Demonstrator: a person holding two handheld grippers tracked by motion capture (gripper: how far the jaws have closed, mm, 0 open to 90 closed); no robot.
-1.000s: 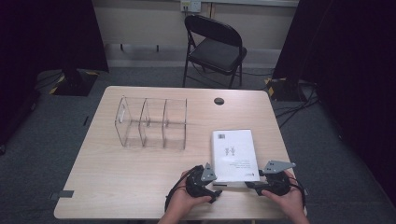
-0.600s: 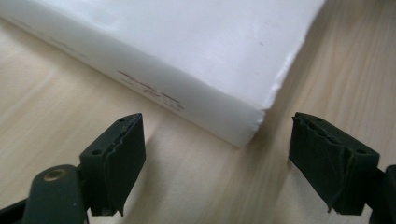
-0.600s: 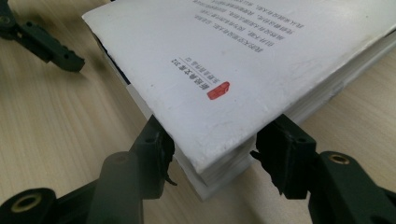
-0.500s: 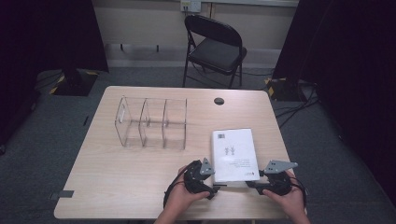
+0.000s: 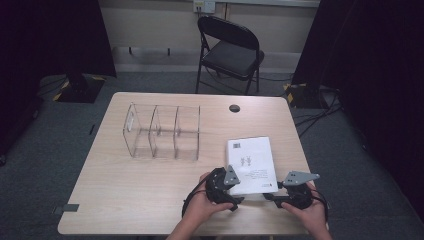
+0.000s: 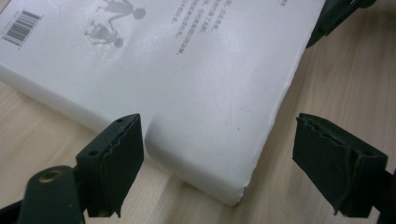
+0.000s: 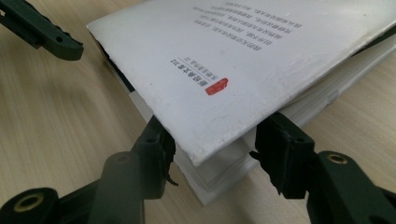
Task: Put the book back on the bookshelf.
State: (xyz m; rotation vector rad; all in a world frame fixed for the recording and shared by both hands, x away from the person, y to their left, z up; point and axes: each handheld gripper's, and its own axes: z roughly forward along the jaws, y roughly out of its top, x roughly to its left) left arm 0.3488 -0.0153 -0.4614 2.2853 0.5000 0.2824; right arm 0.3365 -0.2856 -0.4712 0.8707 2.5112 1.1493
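Lifted slightly, left tool has just been opening, empty, beside book; right tool grips its corner.

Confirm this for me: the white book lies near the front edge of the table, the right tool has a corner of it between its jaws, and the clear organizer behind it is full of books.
One thing is wrong: the clear organizer is empty, as the high view shows. The rest stands: the white book lies near the front edge of the table, and the right tool has a corner of it between its jaws.
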